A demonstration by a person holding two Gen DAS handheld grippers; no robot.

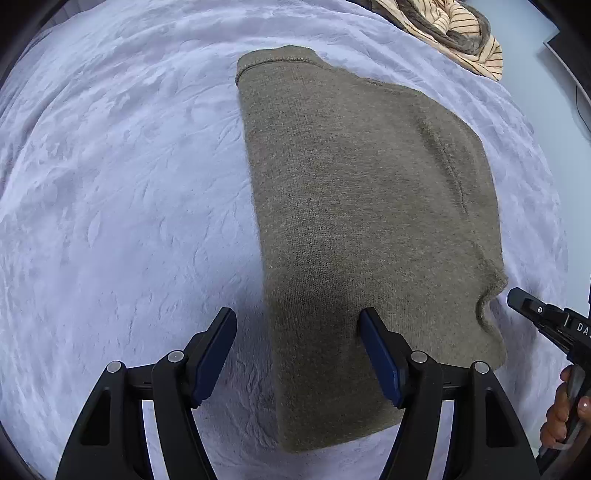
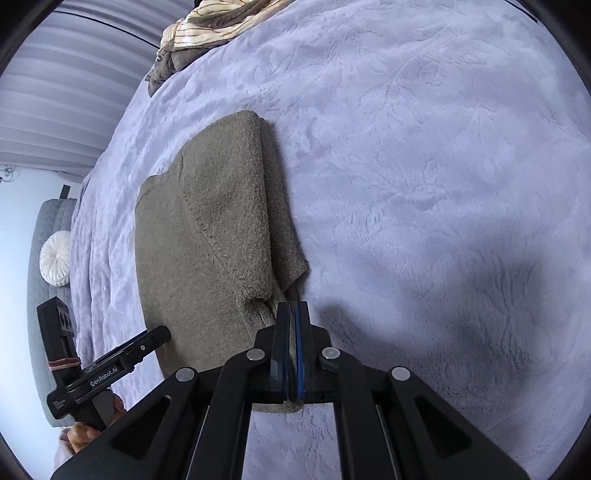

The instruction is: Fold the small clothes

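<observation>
An olive-brown knit garment [image 1: 354, 206] lies folded lengthwise on the lavender blanket [image 1: 122, 192]. My left gripper [image 1: 297, 319] is open above its near left edge, one finger over the blanket and one over the knit, holding nothing. In the right wrist view the same garment [image 2: 207, 236] lies left of centre, with a folded layer on top. My right gripper [image 2: 291, 306] is shut on the garment's near corner edge. The right gripper's tip also shows in the left wrist view [image 1: 532, 310], beside the garment's right edge.
A pile of striped cream and grey-brown clothes [image 1: 454, 33] lies at the far edge of the bed, also seen in the right wrist view [image 2: 207, 26]. A round white cushion [image 2: 55, 258] sits against a grey headboard. The blanket spreads wide to both sides.
</observation>
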